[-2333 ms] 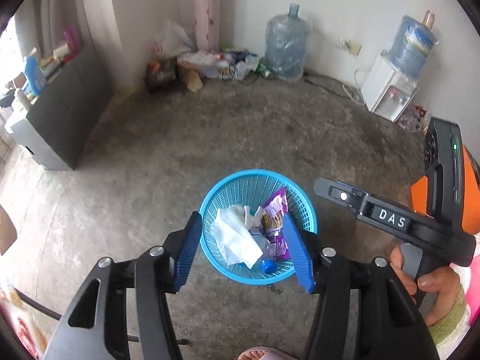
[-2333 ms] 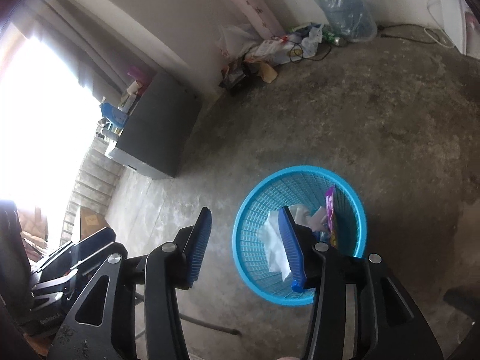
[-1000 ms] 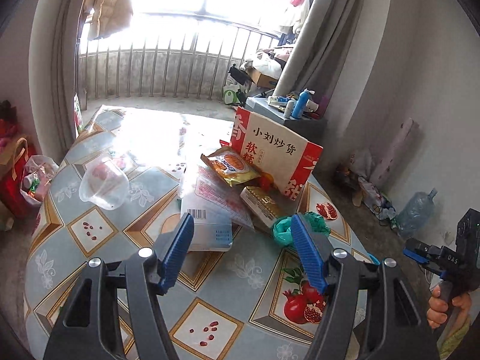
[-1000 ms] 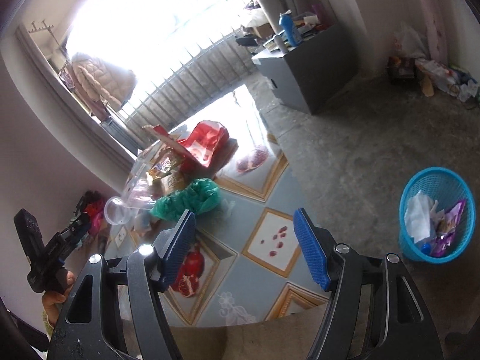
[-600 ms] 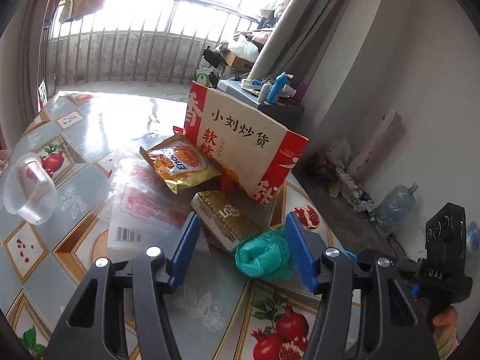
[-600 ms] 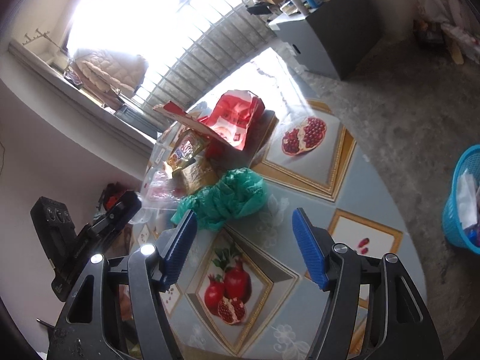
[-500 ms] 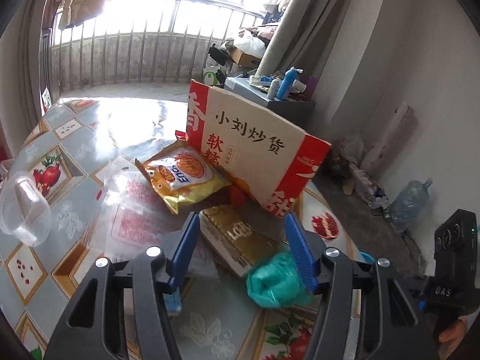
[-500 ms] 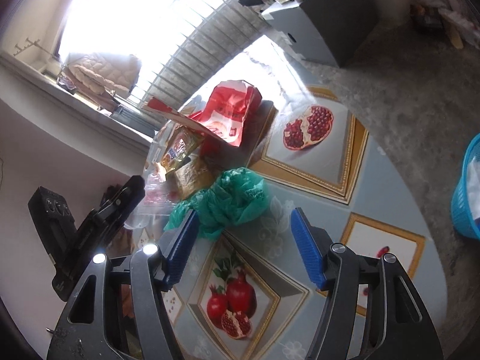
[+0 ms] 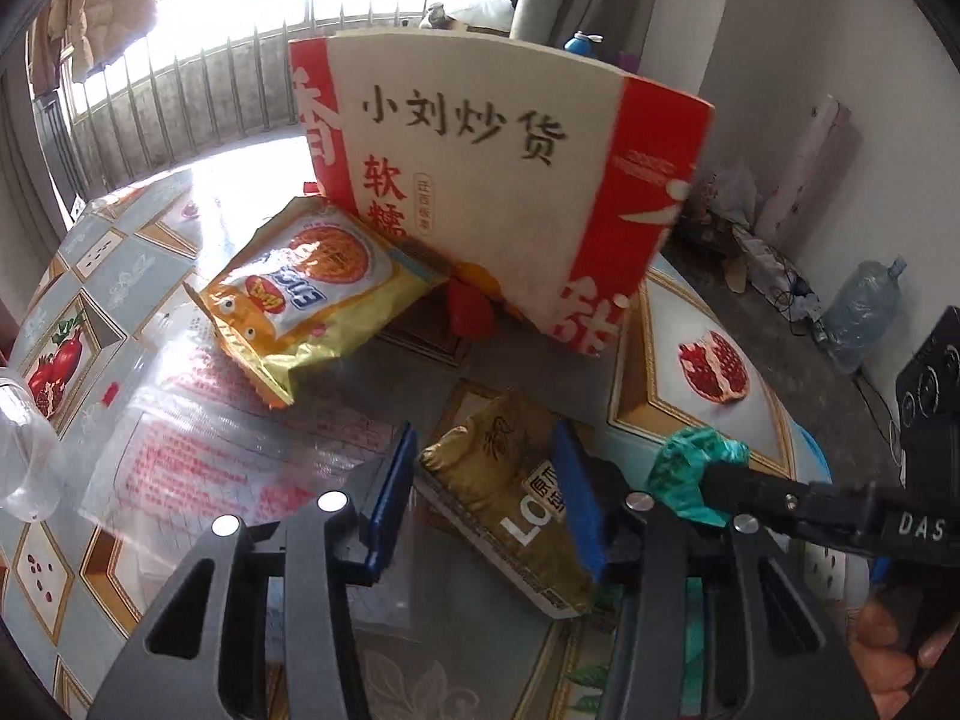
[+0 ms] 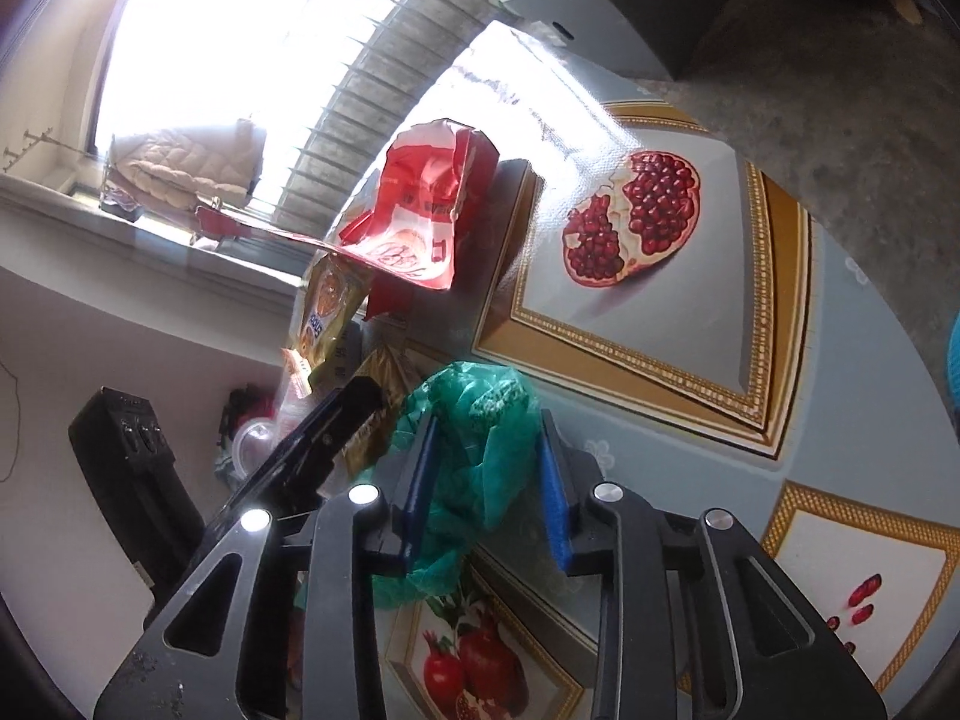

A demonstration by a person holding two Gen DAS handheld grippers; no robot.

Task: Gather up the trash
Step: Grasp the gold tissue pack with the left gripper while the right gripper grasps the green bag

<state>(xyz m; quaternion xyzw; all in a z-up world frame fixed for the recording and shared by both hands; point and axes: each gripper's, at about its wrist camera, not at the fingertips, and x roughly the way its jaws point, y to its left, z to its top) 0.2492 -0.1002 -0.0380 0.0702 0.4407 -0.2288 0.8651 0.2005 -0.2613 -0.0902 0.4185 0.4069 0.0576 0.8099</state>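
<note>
A gold snack packet (image 9: 510,498) lies on the table between the blue pads of my left gripper (image 9: 486,498), whose jaws stand a little apart around it; I cannot tell if they grip it. A crumpled green plastic bag (image 10: 480,450) lies between the pads of my right gripper (image 10: 486,480), whose jaws are narrowed around it. The bag also shows in the left wrist view (image 9: 699,468), and the gold packet in the right wrist view (image 10: 378,378). A yellow chip bag (image 9: 312,288) lies behind the gold packet.
A red and white carton (image 9: 498,186) stands at the back of the patterned table (image 10: 810,408). A clear printed plastic bag (image 9: 204,438) and a clear cup (image 9: 24,456) lie at the left. The blue basket's rim (image 10: 953,360) shows past the table's right edge.
Both grippers swung from the basket on the floor to the table and came down. The left now straddles the gold packet, the right the green bag, and both jaws have narrowed.
</note>
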